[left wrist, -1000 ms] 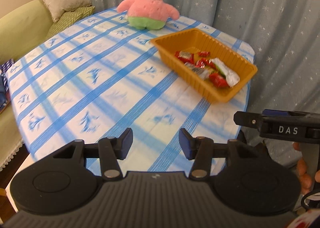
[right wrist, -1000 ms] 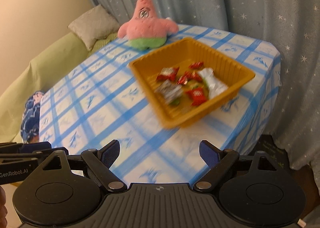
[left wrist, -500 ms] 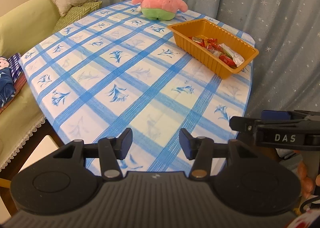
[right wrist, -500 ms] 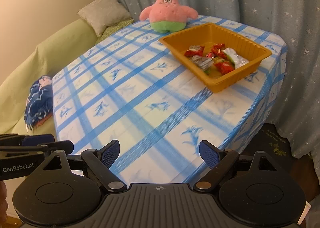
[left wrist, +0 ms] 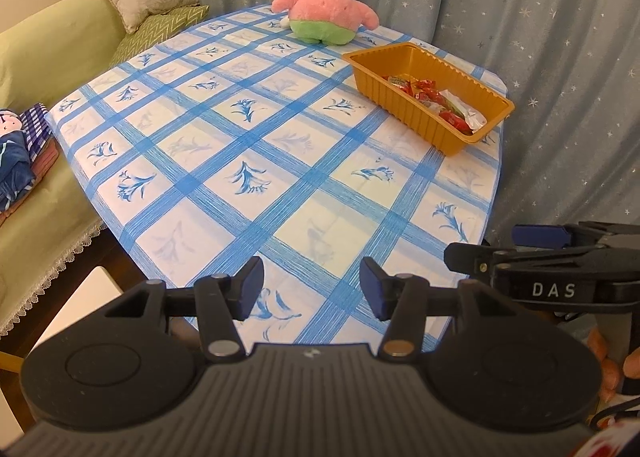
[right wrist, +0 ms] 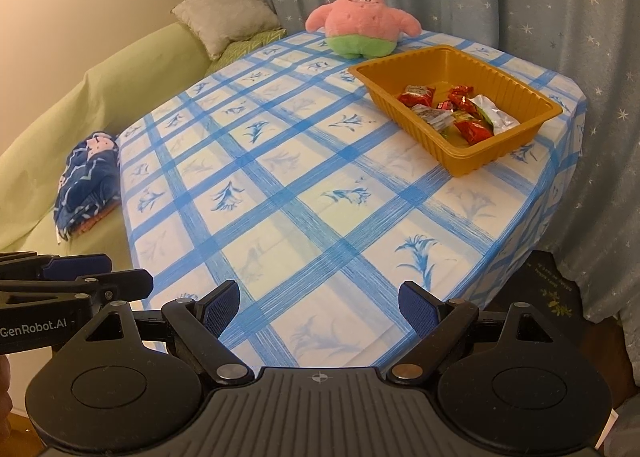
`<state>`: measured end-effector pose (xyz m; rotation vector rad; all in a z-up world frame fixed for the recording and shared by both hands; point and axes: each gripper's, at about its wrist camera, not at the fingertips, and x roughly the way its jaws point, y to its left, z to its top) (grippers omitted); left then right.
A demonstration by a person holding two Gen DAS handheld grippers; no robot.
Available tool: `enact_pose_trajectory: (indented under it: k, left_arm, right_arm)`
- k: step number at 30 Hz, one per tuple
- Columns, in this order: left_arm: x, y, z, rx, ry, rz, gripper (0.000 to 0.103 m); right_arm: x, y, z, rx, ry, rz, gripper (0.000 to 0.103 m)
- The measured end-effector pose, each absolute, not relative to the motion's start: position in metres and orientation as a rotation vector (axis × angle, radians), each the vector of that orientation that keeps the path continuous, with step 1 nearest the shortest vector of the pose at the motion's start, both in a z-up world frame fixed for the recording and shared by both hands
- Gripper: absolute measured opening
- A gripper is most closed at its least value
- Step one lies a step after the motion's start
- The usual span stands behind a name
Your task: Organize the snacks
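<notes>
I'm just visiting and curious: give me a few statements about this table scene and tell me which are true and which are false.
1. The snacks lie inside the orange tray. True.
2. The pink star plush sits in the tray. False: it stands on the tablecloth behind the tray, at the far edge.
3. The right gripper holds a snack. False: its jaws stand wide apart with nothing between them.
4. The left gripper is empty. True: its jaws are opening with only tablecloth showing between them.
5. A green sofa stands beside the table. True.
</notes>
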<state>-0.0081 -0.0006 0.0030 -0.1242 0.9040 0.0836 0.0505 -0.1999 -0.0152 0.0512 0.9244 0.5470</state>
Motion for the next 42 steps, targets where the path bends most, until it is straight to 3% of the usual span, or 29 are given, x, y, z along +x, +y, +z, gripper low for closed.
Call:
enact_pose_trajectory:
  k: [42]
  left_arm:
    - [-0.0057, -0.0013, 0.0031, -0.125, 0.901, 0.081, 0.05]
  right_arm:
    - [0.0538, -0.1984, -0.0125, 0.047, 0.919, 0.549, 0.086]
